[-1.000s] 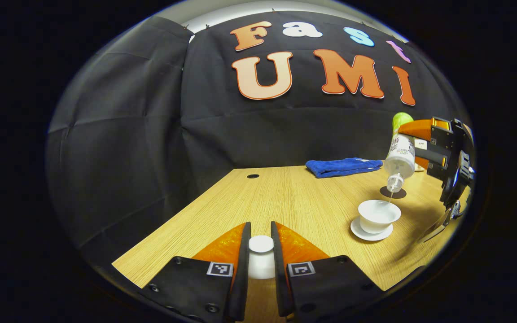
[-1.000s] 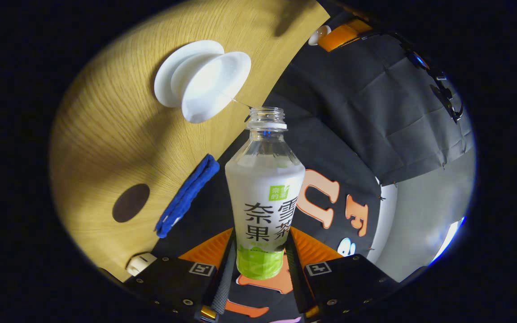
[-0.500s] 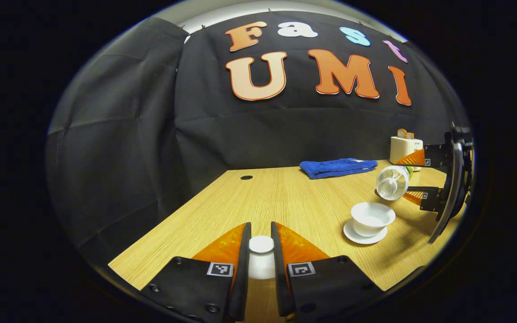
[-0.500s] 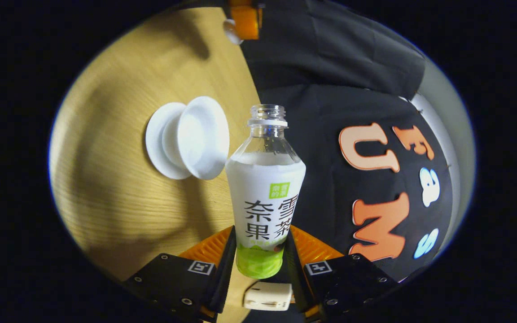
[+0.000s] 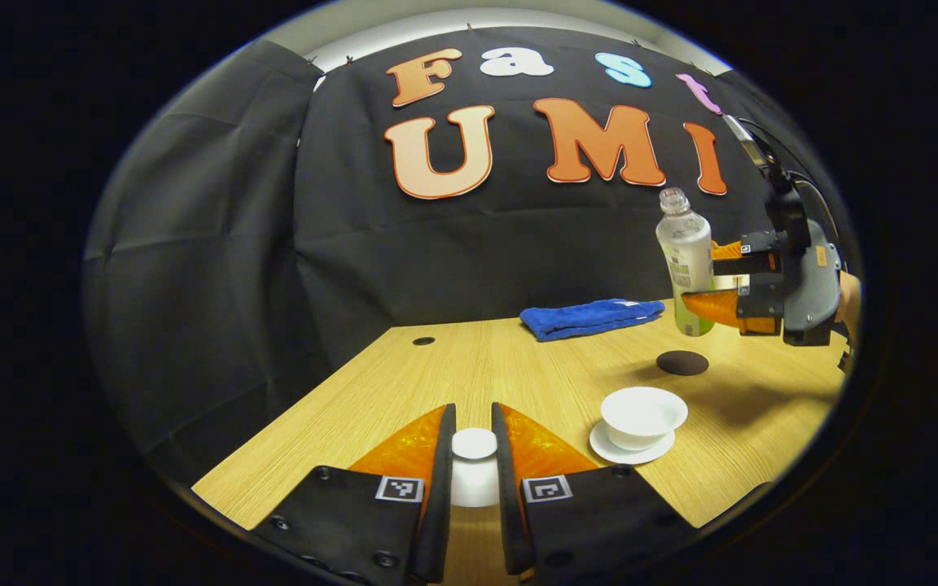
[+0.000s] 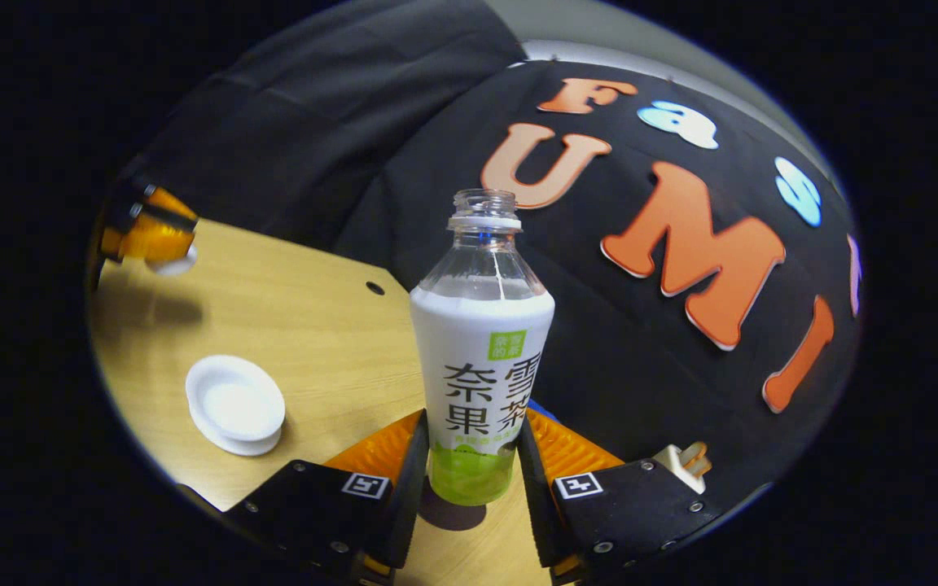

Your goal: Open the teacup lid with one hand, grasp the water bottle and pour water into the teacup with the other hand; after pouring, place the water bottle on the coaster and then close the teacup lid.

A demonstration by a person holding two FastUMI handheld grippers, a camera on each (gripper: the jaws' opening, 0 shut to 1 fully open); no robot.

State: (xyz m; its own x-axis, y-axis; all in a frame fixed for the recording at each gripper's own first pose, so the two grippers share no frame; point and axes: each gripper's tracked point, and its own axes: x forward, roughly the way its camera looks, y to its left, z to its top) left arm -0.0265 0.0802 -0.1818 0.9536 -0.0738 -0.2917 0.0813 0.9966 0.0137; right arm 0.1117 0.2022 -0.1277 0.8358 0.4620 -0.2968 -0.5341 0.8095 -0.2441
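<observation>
bottle [image 6: 481, 350] back upright, pour over | right tool [image 6: 469, 488] clamps it above coaster [image 5: 682, 362] | left tool [image 5: 473, 464] clamps lid [image 5: 474, 443] | teacup [image 5: 644, 411] near coaster, uncovered

Towel [image 5: 591, 317]: blue, folded, lying at the far edge of the counter [image 5: 518, 366] by the black cloth wall.
Counter: light wood grain, with a small dark round hole [image 5: 423, 341] near its far left corner.
</observation>
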